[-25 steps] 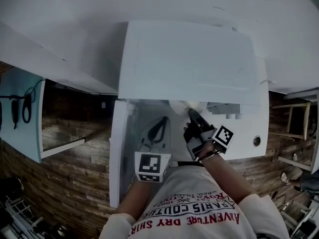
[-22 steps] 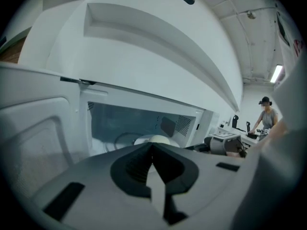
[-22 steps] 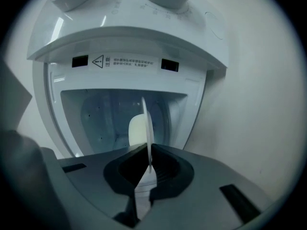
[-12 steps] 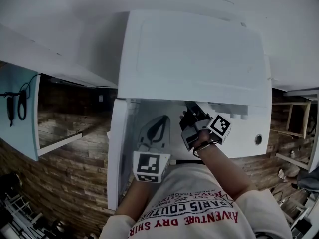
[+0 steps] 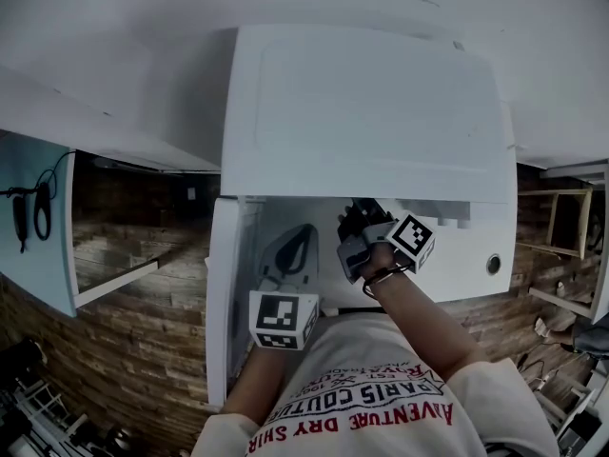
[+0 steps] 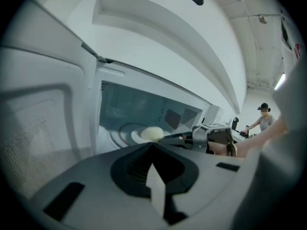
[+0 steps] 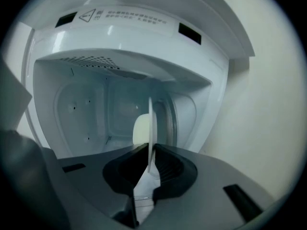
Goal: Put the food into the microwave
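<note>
The white microwave (image 5: 362, 112) stands with its door (image 5: 221, 293) swung open to the left. My right gripper (image 5: 354, 209) reaches into the cavity, its tips hidden under the top edge. It holds the rim of a white plate (image 7: 151, 128) carrying a pale bun (image 7: 140, 130). Its jaws are opening, with the rim still pinched between them. In the left gripper view the bun (image 6: 152, 133) and plate (image 6: 136, 136) sit low inside the cavity, with the right gripper (image 6: 168, 138) at the plate's edge. My left gripper (image 5: 304, 234) hovers shut and empty in front of the opening.
The door's inner face (image 6: 43, 128) fills the left of the left gripper view. A knob (image 5: 493, 265) sits on the microwave's control panel at right. A blue cabinet (image 5: 38, 246) is at far left, wooden shelving (image 5: 561, 255) at far right. A person (image 6: 263, 119) stands far off.
My right gripper has carried the plate leftward and deeper into the microwave; the bun seen in the head view a second ago is now hidden under the top. My left gripper sank slightly.
</note>
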Demonstrator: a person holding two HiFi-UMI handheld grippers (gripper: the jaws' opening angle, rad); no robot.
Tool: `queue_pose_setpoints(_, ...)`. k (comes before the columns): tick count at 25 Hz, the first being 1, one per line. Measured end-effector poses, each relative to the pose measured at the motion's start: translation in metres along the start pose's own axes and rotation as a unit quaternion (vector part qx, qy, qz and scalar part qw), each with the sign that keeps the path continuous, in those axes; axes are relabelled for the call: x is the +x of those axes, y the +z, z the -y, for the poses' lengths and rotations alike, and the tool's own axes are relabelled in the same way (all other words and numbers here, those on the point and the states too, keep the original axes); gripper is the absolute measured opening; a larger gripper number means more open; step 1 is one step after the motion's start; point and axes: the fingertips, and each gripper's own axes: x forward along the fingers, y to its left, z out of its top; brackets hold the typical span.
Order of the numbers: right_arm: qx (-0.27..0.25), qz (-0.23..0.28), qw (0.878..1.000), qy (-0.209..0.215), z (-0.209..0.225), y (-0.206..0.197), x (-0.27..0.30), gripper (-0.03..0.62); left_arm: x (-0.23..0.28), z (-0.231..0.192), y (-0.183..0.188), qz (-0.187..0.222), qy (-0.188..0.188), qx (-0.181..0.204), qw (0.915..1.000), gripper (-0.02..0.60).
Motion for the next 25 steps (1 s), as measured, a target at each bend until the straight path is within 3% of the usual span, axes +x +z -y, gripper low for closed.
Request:
queue_pose_setpoints(3,-0.027,-0.023,0.999,0.008,-0.008,-0.005,0.006,0.065,0.001,0.001,0.001,-0.001,-0.002,0.003,1.0,0.006)
queue_pose_setpoints(5,-0.052,-0.034,0.998,0.009,-0.012,-0.007,0.007,0.152,0.001,0.001,0.0,-0.002,-0.003,0.003,1.0,0.006)
queue_pose_setpoints(8,-0.081,-0.058,0.995,0.01,-0.015,-0.01,0.007,0.181,0.002,0.004,0.0,-0.001,-0.009,0.003,1.0,0.006)
queue_pose_setpoints(11,-0.161,-0.114,0.98,0.008,-0.019,-0.024,0.007,0.213,0.002,0.005,0.002,0.003,-0.012,0.004,0.9999,0.006)
queue_pose_setpoints(13,-0.243,-0.148,0.959,-0.004,-0.018,-0.031,0.007,0.221,0.002,0.004,0.003,0.004,-0.011,0.004,0.9999,0.006)
queue_pose_setpoints(17,-0.387,-0.182,0.903,-0.043,-0.016,-0.036,0.001,0.221,0.0,0.005,0.003,0.003,-0.009,0.004,0.9999,0.006)
queue_pose_setpoints(20,-0.431,-0.219,0.873,-0.071,-0.003,-0.042,-0.002,0.221,0.0,0.005,0.003,0.002,-0.01,0.006,0.9999,0.006)
queue_pose_setpoints(25,-0.498,-0.322,0.796,-0.12,0.014,-0.052,-0.008,0.221,-0.002,0.003,0.0,0.002,-0.006,0.002,1.0,0.006)
